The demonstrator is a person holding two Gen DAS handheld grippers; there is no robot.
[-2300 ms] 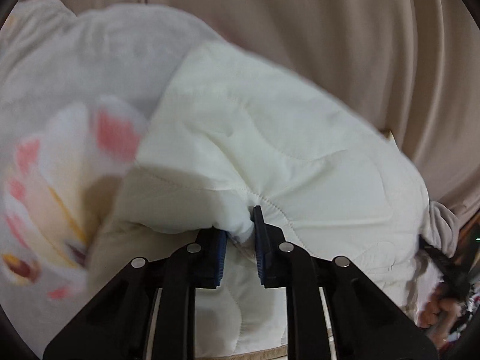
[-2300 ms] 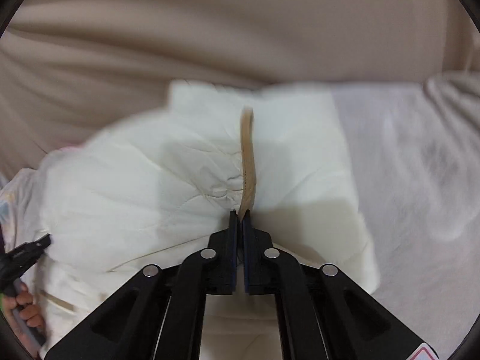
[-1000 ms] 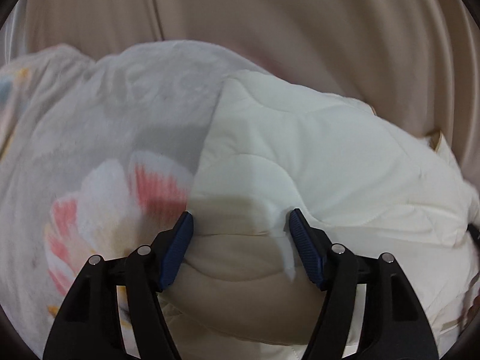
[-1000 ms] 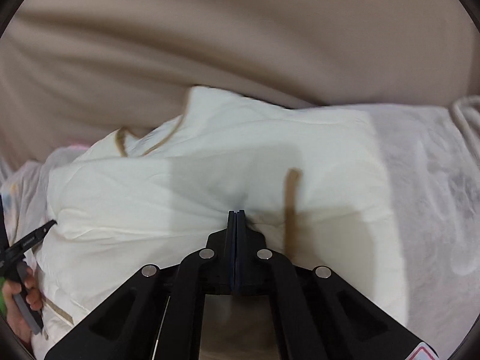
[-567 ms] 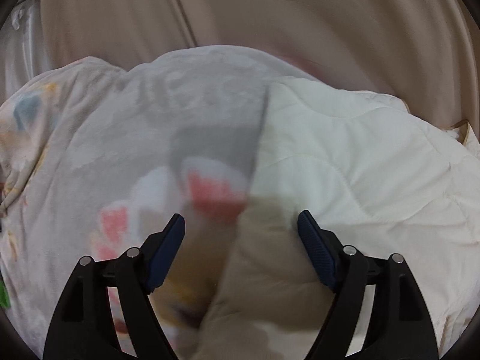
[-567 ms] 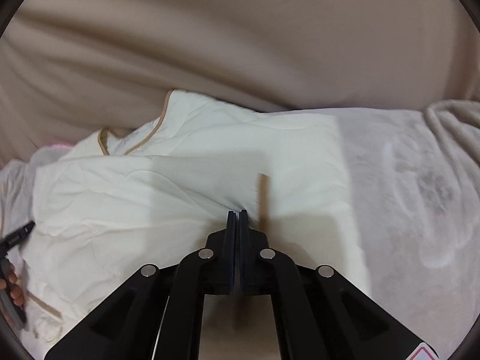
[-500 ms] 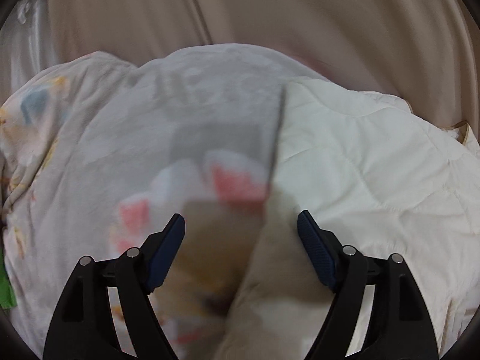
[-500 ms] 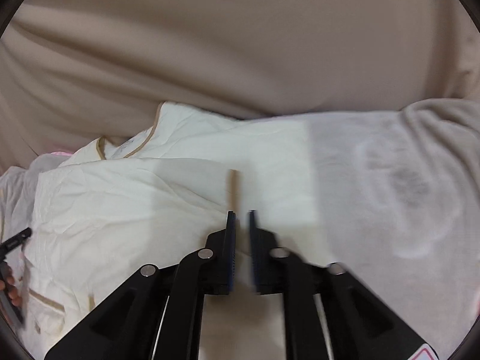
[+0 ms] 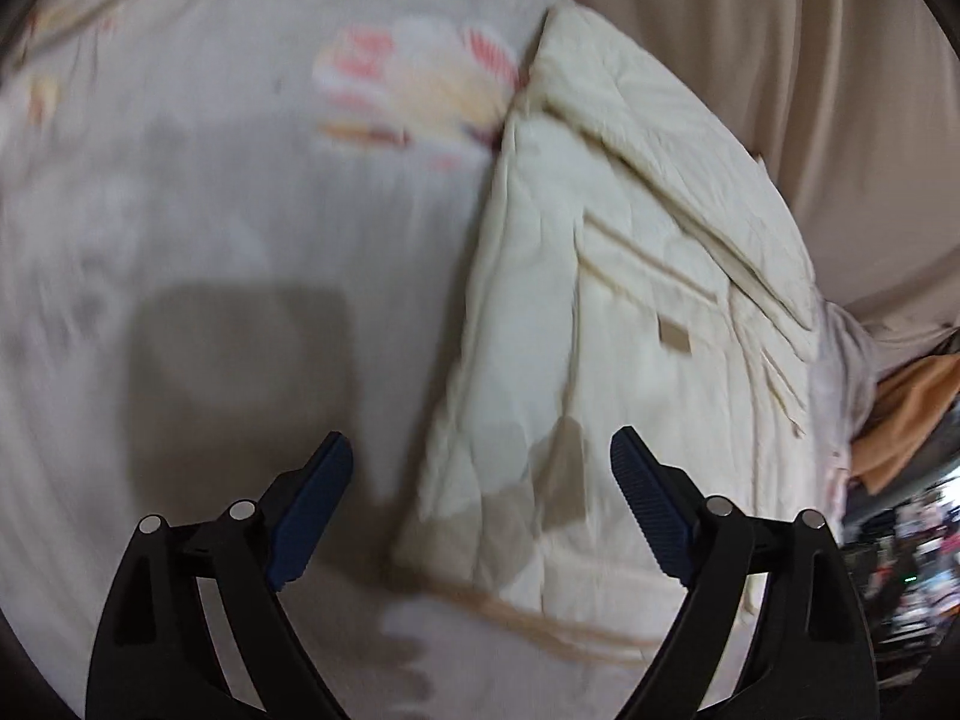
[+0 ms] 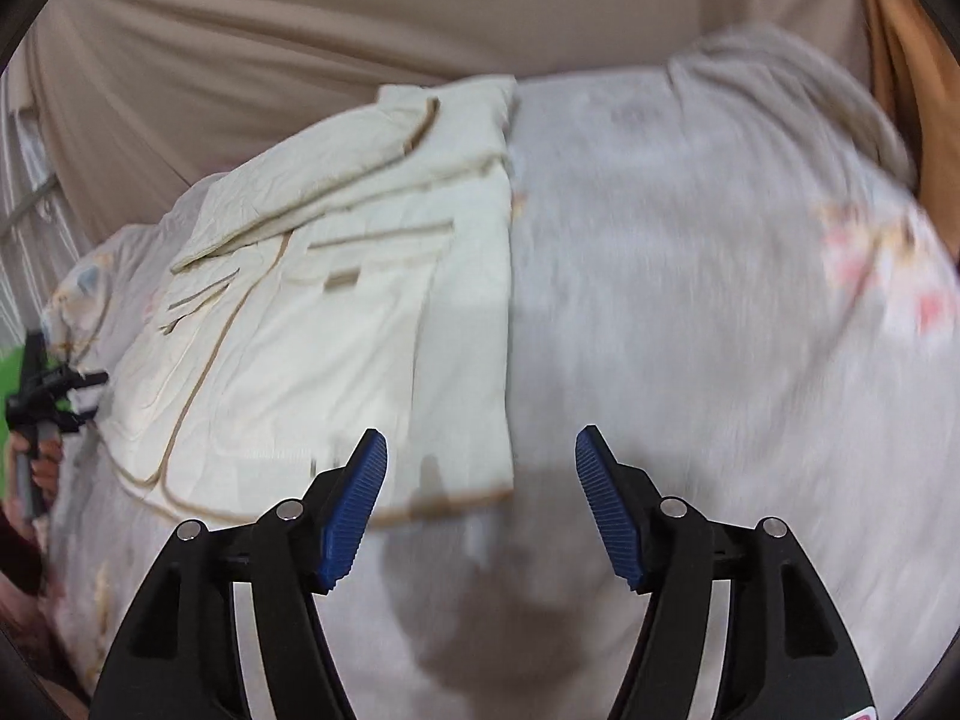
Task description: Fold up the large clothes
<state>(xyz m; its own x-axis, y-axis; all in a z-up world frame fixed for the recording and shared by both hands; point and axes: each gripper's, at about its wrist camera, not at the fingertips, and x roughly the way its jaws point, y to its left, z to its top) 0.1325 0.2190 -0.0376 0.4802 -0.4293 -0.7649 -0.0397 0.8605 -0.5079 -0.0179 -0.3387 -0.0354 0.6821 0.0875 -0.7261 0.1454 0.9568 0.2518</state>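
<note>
garment: one cream quilted garment (image 9: 630, 276) with tan piping, folded, lying flat on the bed's far half | bedding: one pale floral blanket (image 10: 690, 276) beneath it | claws: two — left claw (image 9: 480, 492) wide and opening, empty; right claw (image 10: 480, 498) opening, empty, just off the garment's near edge

Both wrist cameras look steeply down, close, sharing the cream garment (image 9: 630, 300).
</note>
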